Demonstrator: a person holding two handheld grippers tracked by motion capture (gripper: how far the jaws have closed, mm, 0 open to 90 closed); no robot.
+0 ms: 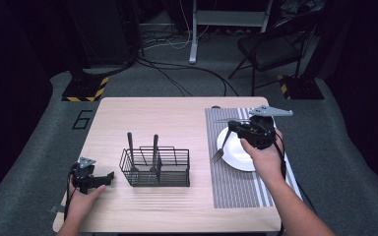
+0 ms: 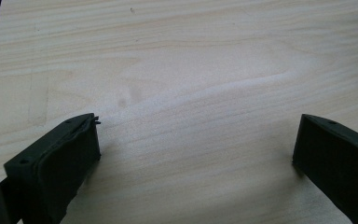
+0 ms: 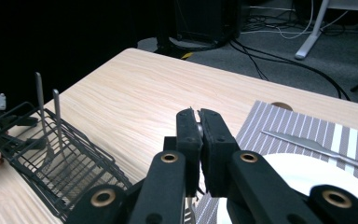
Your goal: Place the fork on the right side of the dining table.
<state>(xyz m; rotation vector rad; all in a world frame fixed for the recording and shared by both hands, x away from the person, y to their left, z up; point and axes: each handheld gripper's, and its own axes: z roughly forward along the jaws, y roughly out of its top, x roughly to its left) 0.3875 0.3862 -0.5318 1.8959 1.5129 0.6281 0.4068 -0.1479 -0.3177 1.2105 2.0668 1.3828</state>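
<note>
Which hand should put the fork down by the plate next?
The right one, most likely. Its tongs are already shut on the fork, which hangs over the striped placemat beside the white plate. The left tongs sit open on the far side of the wire basket.

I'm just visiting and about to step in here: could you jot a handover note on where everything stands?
Right hand-held gripper: shut on a fork that hangs tines down over the white plate on the striped placemat.
Left hand-held gripper: open, holding nothing, resting on the table left of the wire basket.
Two utensils stand in the basket; a knife lies beyond the plate.
Probably left: set the fork down, then the two utensils.
</note>
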